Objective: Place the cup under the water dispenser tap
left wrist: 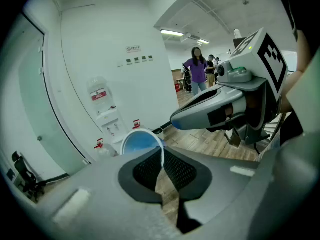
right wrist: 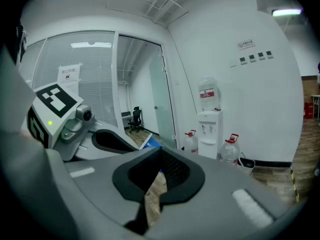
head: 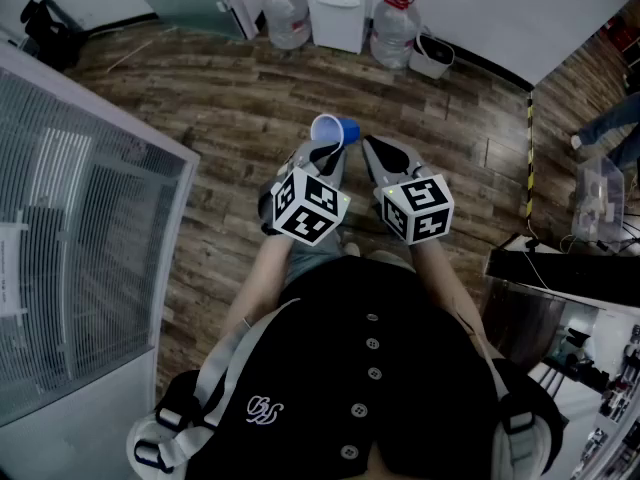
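A blue cup (head: 335, 129) with a white rim hangs in the air above the wooden floor. My left gripper (head: 325, 154) is shut on its rim. In the left gripper view the cup (left wrist: 139, 142) stands just beyond the closed jaws of the left gripper (left wrist: 162, 156), with the thin rim pinched between them. My right gripper (head: 378, 154) is beside it on the right, shut with nothing in it; its own view shows the right gripper (right wrist: 160, 159) with jaws together. The white water dispenser (head: 339, 10) stands at the far wall, well ahead of the cup.
Two large water bottles (head: 287, 13) (head: 396, 26) flank the dispenser, with a small bin (head: 432, 56) to the right. A glass partition (head: 70, 218) runs along the left. A table with gear (head: 560, 298) is at the right. People (left wrist: 196, 69) stand in the distance.
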Available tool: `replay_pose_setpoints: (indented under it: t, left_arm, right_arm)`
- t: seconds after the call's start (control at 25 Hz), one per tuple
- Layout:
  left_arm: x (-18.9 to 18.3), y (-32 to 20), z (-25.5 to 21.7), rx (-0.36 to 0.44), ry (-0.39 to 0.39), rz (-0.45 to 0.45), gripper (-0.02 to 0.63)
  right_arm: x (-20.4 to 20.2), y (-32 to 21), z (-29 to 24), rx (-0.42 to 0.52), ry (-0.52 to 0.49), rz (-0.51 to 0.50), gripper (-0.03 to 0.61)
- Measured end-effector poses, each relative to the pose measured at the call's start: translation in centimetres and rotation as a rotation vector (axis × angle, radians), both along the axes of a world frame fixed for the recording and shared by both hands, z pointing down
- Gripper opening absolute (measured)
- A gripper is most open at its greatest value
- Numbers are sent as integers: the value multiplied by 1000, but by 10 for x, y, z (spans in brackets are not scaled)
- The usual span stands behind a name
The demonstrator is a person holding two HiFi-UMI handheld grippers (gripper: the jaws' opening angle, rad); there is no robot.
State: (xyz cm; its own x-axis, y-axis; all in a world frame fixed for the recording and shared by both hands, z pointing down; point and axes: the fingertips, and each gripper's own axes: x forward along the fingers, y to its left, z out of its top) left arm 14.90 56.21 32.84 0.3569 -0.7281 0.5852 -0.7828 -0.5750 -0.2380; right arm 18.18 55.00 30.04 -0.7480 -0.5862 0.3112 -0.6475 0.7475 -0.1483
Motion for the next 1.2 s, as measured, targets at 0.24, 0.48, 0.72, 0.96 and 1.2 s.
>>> replay_pose_setpoints:
  t: [0.24, 0.48, 0.72, 0.96, 1.2]
  left_arm:
    - [-1, -8, 1, -15, -65, 19, 12]
    - [2, -14, 1, -2, -143, 18, 14]
    - [2, -12, 2, -6, -128, 8, 14]
    - [1, -14, 11, -34, -123, 8, 14]
    - [-3, -31, 18, -53, -108, 24, 14]
  right_arm:
    - [1, -15, 1, 9, 24, 17, -2]
    - [7, -17, 8, 27, 79, 9, -2]
    - [9, -18, 5, 48, 55, 45, 0]
    - [12, -23, 15, 11, 55, 53, 0]
    - [9, -39, 25, -26, 52, 61, 0]
